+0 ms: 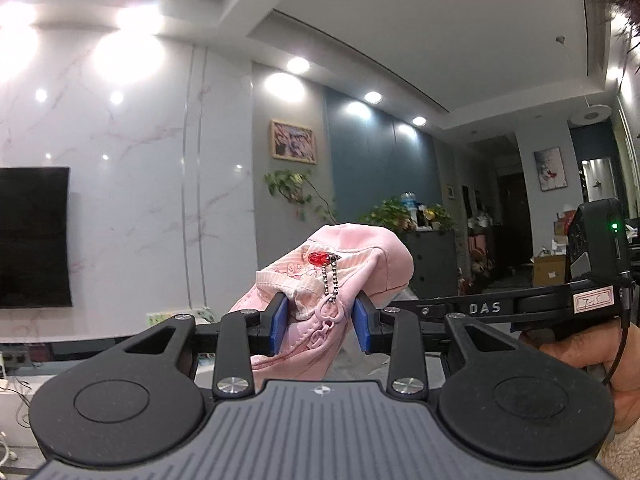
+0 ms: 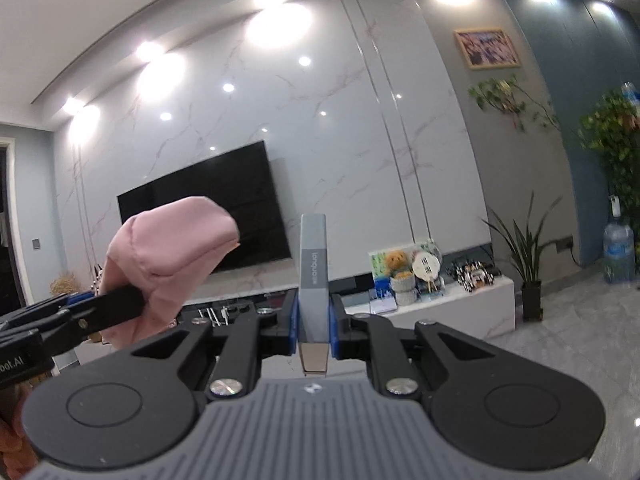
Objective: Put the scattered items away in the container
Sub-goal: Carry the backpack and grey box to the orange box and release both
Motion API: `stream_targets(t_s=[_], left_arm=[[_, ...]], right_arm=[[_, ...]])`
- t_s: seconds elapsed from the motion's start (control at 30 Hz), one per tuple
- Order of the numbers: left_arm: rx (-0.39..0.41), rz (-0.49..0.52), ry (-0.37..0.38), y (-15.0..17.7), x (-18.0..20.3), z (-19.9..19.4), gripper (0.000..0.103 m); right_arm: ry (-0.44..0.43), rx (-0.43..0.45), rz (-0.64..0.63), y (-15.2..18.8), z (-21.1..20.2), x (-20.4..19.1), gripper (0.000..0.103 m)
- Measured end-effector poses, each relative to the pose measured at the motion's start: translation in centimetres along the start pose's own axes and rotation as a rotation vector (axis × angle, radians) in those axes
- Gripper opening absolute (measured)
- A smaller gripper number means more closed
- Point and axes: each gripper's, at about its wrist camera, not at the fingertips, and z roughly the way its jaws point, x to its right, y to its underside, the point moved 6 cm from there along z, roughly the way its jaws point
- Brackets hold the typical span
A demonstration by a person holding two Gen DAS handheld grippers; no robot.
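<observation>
Pink fabric, a soft pouch, is clamped between the blue pads of the left gripper, which is held level and raised in the air. A ribbed, printed panel is seen on the side of the pouch facing the left wrist camera, and a short ball chain with a red charm is hung from it, ending in a pink clasp just between the two pads. Part of the pouch is bulged above the pads and part is draped below them. From the right wrist view the same pouch is seen at the left, pinched by the black finger of the left gripper.

A slim grey box with small lettering on its face is gripped upright by the right gripper, whose blue pads are pressed tight against its two narrow sides; its lower end, a glossy brownish face, is shown towards the camera. The right gripper is also caught at the right of the left wrist view, held by a hand.

Behind both items a marble-look wall, a dark television and a low white cabinet are seen. The container is possibly below the frame; it cannot be made out in either view.
</observation>
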Motion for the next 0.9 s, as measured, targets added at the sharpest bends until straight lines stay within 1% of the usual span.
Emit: stream_targets(t_s=[0.1, 0.33, 0.57, 0.67, 0.77, 0.9], left_arm=[[-0.049, -0.016, 0.0, 1.7, 0.3, 3.0, 0.04], [-0.181, -0.104, -0.04, 7.1, -2.2, 9.9, 0.04], [-0.326, -0.155, -0.074, 12.5, -4.8, 15.7, 0.04], [-0.394, -0.166, -0.076, 15.4, -5.8, 17.2, 0.04], [-0.455, -0.156, -0.081, 18.4, -6.4, 17.7, 0.04], [-0.542, -0.145, -0.094, 21.7, -7.1, 19.8, 0.04]], right_arm=[[0.008, -0.042, 0.016, 1.2, 1.7, 1.6, 0.016], [-0.002, -0.14, 0.088, 5.0, 6.3, 5.8, 0.016], [0.057, -0.279, 0.177, 10.4, 11.3, 10.3, 0.016], [0.081, -0.329, 0.195, 12.5, 12.9, 11.2, 0.016], [0.1, -0.364, 0.207, 14.3, 14.4, 12.1, 0.016], [0.127, -0.412, 0.224, 16.6, 16.4, 13.4, 0.016]])
